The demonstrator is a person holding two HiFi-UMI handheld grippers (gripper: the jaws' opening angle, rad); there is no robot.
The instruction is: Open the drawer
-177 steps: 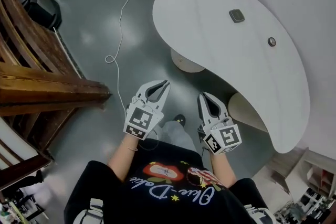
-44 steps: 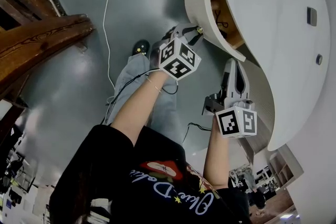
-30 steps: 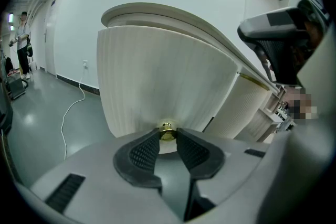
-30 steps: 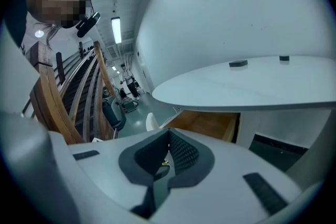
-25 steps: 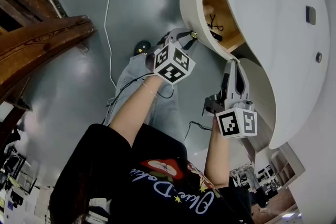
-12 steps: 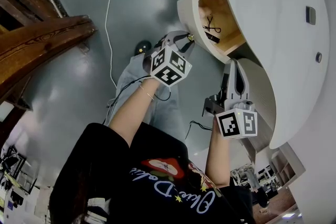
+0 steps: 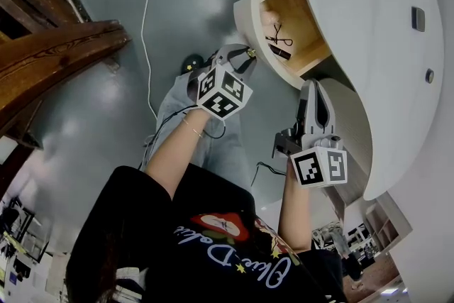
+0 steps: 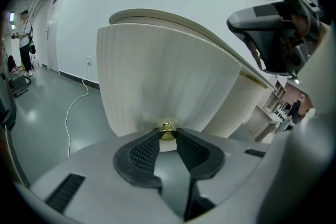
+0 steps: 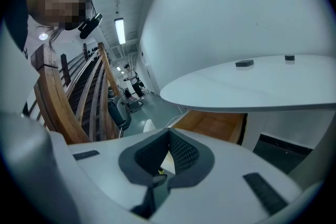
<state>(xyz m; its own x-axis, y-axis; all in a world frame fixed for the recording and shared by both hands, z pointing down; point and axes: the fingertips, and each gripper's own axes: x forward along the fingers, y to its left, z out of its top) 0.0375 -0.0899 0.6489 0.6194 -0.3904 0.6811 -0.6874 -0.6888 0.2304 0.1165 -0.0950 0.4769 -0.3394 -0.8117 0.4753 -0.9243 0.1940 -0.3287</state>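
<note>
Under the white table (image 7: 376, 46), the drawer (image 7: 250, 18) stands pulled out, its curved white ribbed front (image 8: 157, 81) facing me. The wooden inside (image 7: 298, 14) holds black scissors (image 7: 277, 34) and a small dark object (image 7: 281, 52). My left gripper (image 7: 247, 55) is shut on the brass knob (image 8: 167, 128) at the front's lower edge, pads on either side of it (image 8: 167, 132). My right gripper (image 7: 315, 87) hangs beside the table's edge, right of the drawer, jaws together (image 9: 169, 134) and holding nothing.
A second curved white cabinet (image 7: 355, 128) stands under the table behind the right gripper. A white cable (image 7: 144, 18) trails over the grey floor. A wooden stair rail (image 7: 50, 57) runs along the left. The person's legs are below the drawer.
The drawer has slid further out toward the left of the head view, with the left gripper drawing the knob along. More of the wooden inside and the scissors show. The right gripper has stayed put.
</note>
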